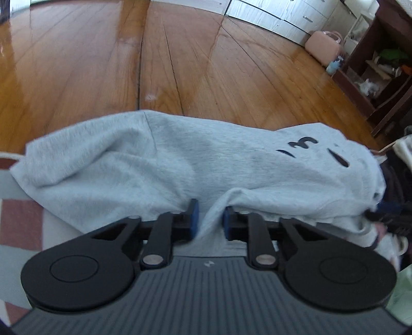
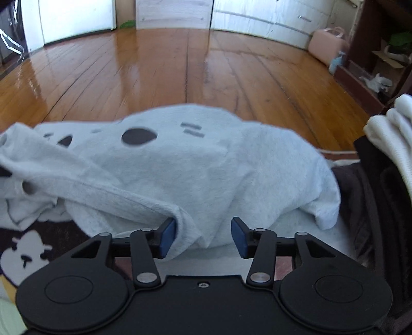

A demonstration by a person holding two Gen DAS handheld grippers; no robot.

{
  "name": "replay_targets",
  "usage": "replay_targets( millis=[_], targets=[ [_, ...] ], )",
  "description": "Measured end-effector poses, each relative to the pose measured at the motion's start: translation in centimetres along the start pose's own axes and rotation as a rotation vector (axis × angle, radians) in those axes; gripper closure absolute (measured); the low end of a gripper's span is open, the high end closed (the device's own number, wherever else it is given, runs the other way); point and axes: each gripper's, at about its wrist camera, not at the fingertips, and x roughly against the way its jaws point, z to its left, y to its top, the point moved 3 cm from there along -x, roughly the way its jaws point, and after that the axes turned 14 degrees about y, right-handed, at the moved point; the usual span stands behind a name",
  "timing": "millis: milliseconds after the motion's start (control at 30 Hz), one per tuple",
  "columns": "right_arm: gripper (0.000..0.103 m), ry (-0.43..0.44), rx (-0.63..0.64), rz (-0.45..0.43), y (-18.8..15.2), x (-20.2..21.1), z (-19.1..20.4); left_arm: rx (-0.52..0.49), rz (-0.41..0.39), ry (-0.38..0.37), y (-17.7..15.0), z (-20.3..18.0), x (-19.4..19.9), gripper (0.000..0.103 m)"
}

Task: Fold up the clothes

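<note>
Light grey fleece garment (image 1: 159, 159) with dark printed shapes lies bunched at the edge of the glossy wooden floor (image 1: 206, 64). Left gripper (image 1: 208, 219) pinches a fold of its near hem; right gripper (image 2: 203, 237) stands spread around another fold, pads clear.

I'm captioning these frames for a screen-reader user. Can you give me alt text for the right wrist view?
A light grey garment with dark printed shapes lies bunched just ahead of the right gripper, whose blue-padded jaws stand open around a fold of the cloth. Beyond it stretches a glossy wooden floor up to white cabinets, with a pink case at right.
</note>
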Motion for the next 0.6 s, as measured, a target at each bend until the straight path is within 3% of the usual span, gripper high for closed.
replay_targets(
  millis=[167, 200, 233, 333, 400, 600],
  targets=[
    [0.051, 0.07, -0.063, 0.087, -1.3, -2.4, -0.4, 0.009, -0.016, -0.049, 0.1, 0.2, 1.1, 0.1],
    [0.062, 0.098, -0.061, 0.088, -1.5, -2.5, -0.3, 0.032, -0.014, -0.079, 0.3, 0.4, 1.4, 0.1],
    [0.098, 0.103, -0.027, 0.082, -1.5, -2.4, 0.2, 0.058, -0.018, -0.109, 0.5, 0.6, 1.8, 0.1],
    [0.099, 0.031, 0.193, 0.029, -0.1, -0.5, 2.7, 0.085, -0.083, -0.162, 1.5, 1.2, 4.2, 0.1],
    [0.099, -0.008, 0.241, -0.066, 1.6, 2.4, 3.6, 0.084, -0.13, -0.196, 1.9, 1.4, 6.4, 0.1],
    [0.099, 0.114, 0.016, -0.343, 2.4, 15.6, 3.2, 0.099, -0.096, -0.363, -0.1, 1.6, 13.3, 0.1]
  ],
)
